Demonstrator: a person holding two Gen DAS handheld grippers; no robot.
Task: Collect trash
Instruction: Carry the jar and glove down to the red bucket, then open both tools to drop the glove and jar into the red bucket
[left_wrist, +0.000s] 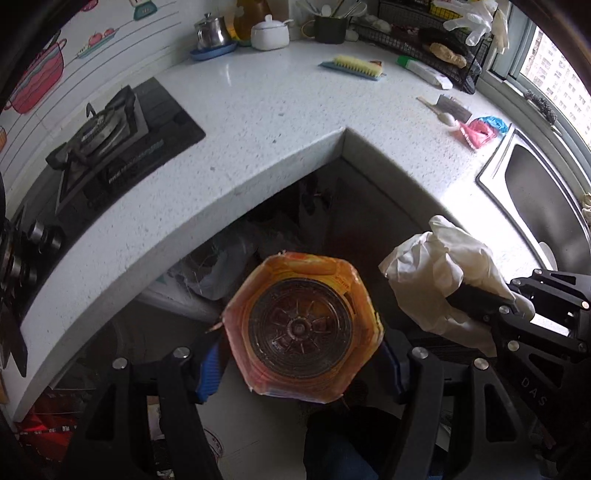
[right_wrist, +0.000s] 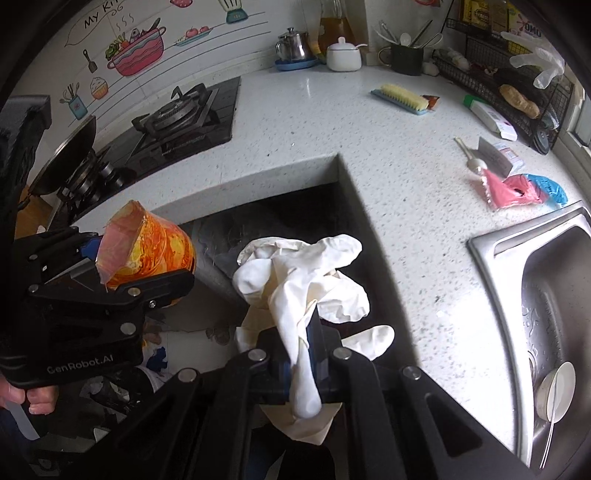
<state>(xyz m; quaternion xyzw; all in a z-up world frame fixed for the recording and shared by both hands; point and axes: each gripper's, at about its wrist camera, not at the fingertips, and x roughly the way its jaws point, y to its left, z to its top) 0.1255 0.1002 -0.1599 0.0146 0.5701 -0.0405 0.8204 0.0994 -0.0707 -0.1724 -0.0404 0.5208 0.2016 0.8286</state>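
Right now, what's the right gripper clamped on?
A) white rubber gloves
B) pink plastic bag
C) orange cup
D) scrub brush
A: in the right wrist view the right gripper is shut on the white rubber gloves, which hang bunched from between its fingers; the orange cup sits in the left gripper instead.

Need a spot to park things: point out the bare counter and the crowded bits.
Bare: the speckled white countertop between the black gas hob and the yellow scrubbing brush. Also bare: the strip beside the steel sink. Crowded: the back wall, and around the pink plastic bag.
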